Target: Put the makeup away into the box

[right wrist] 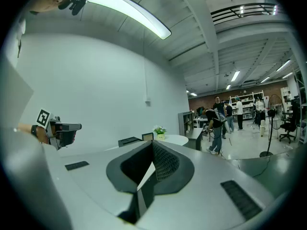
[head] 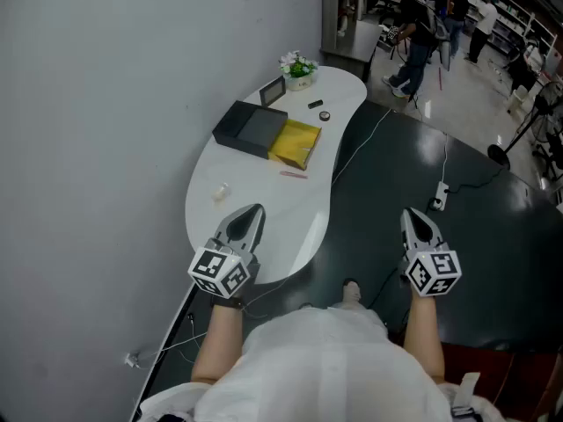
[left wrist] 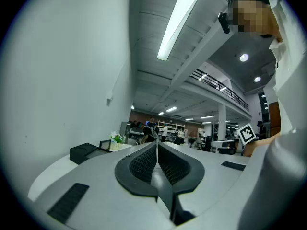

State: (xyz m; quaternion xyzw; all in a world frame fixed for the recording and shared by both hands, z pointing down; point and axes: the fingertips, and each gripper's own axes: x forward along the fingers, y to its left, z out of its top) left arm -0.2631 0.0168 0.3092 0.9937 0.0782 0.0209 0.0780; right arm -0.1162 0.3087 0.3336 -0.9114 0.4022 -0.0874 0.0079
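Left tongs (head: 253,211) were closed, empty, over the near end of the white surface (head: 264,183). Right tongs (head: 413,216) were closed, empty, above dark floor (head: 387,174). Makeup bits (head: 325,115) lay loose near the dark box (head: 249,128), far end.

Was lit brightly and evenly by a long ceiling lamp (left wrist: 178,22) overhead. Showed only soft shadows on the white table (head: 255,192). Curved strongly toward dark rounded corners in both gripper views. Looked sharp, with mild glare on the distant floor (head: 471,104).
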